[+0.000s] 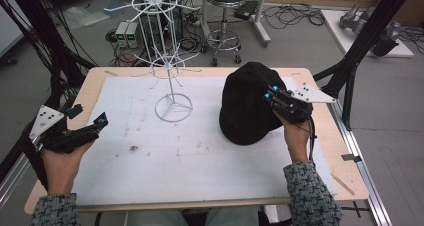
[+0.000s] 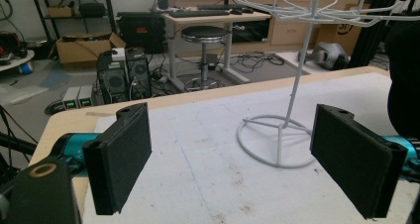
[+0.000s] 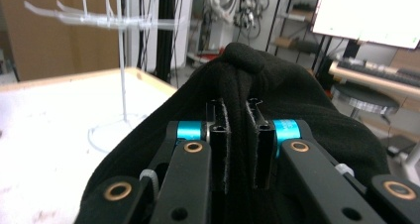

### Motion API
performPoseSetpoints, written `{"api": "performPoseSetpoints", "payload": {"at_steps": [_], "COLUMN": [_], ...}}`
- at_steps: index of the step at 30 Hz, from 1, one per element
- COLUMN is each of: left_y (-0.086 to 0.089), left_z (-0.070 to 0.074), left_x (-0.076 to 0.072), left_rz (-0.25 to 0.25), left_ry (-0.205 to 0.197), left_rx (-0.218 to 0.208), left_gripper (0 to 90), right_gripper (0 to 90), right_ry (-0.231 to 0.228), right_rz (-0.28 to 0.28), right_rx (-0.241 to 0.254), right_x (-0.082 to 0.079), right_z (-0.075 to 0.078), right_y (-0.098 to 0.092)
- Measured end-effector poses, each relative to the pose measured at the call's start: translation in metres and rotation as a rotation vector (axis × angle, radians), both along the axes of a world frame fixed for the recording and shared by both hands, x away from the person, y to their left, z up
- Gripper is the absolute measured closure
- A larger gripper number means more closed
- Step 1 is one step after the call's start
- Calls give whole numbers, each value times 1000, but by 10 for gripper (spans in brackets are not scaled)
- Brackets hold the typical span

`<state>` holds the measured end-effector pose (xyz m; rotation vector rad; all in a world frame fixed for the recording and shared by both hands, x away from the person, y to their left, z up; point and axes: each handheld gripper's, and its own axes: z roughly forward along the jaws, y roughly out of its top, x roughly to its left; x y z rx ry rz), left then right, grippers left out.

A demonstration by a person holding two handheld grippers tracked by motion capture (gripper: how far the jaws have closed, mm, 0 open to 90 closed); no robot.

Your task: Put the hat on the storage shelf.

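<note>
A: Nearest the lens in the right gripper view, the right gripper (image 3: 241,144) has its jaws pinched together on a fold of the black cap (image 3: 277,85). The cloth bunches up between the pads into a ridge that ends in a knob.

B: And from above?

A: The cap (image 1: 245,106) sits at the right side of the table, its lower edge on the white mat (image 1: 150,151), the right gripper (image 1: 270,94) biting into its right flank.

B: How will it handle?

A: My guess is light and soft. It sags and creases wherever it is pinched, so it will hang limp and may swing. The fabric looks grippy against the padded jaws, so slipping seems unlikely. A thicker seam or the brim would give a firmer hold than loose crown cloth.

B: The other tool?

A: The left gripper (image 1: 101,120) rests at the left edge of the mat with its jaws wide apart and nothing between them. In its own view the wire rack (image 2: 282,135) stands ahead between its pads.

B: Where is the rack relative to the cap?

A: It stands near the middle of the mat's far side, just left of the cap, apart from it.
</note>
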<state>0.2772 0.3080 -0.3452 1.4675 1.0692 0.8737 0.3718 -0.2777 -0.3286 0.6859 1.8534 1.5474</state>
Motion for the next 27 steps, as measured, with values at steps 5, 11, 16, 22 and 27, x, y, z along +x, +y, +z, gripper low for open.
{"api": "performPoseSetpoints", "payload": {"at_steps": [5, 11, 16, 22, 27], "left_y": [2, 2, 1, 2, 2], "left_z": [1, 1, 2, 2, 2], "left_x": [-1, -1, -1, -1, -2], "left_rz": [4, 5, 3, 3, 4], "left_ry": [-4, -4, -3, -2, -4], "left_rx": [-3, -4, -2, 0, -6], "left_gripper": [163, 163, 163, 163, 163], "right_gripper": [835, 835, 835, 835, 835], "right_ry": [-17, -86, -130, -182, -222], "right_rz": [-1, 25, 44, 94, 132], "right_rx": [21, 22, 51, 65, 90], "right_x": [0, -2, -4, -7, -10], "right_z": [15, 41, 69, 98, 120], "right_y": [-2, -6, -12, -13, -11]}}
